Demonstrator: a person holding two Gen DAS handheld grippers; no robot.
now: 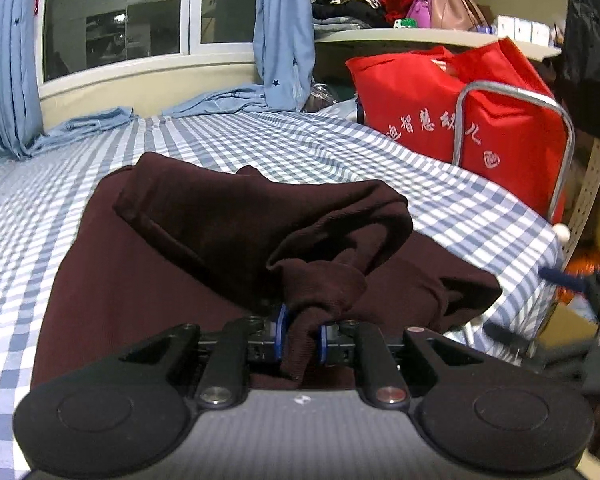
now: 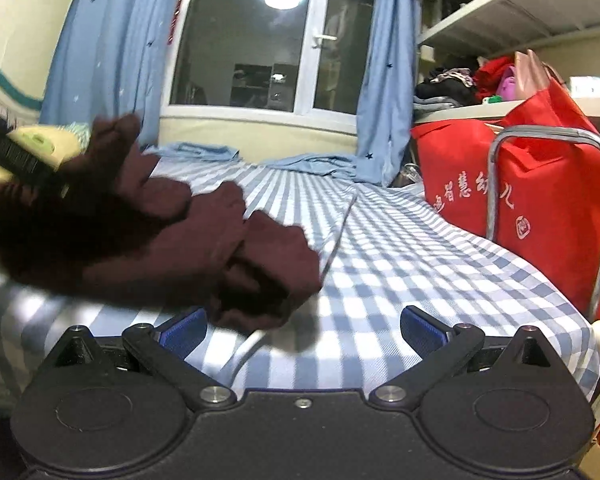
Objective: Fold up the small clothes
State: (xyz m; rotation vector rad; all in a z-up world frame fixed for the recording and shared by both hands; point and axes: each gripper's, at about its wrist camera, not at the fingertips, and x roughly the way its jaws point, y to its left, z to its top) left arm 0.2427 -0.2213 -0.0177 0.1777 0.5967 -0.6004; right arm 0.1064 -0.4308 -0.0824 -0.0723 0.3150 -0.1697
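A dark maroon garment (image 1: 188, 248) lies on the blue-and-white checked bedsheet (image 1: 260, 148). My left gripper (image 1: 300, 340) is shut on a bunched fold of it and holds that fold up over the rest of the cloth. In the right wrist view the same garment (image 2: 148, 240) is blurred at the left, partly lifted, with the left gripper's black body (image 2: 16, 156) at its far left. My right gripper (image 2: 304, 330) is open and empty, just above the sheet (image 2: 420, 264), with the garment's near corner beside its left finger (image 2: 184, 330).
A red fabric bag (image 1: 460, 120) in a metal-framed cart (image 1: 512, 92) stands at the bed's right edge. Blue curtains (image 1: 284, 32) and a window are behind the bed. Shelves with clothes and bags (image 1: 400, 4) are at the back right.
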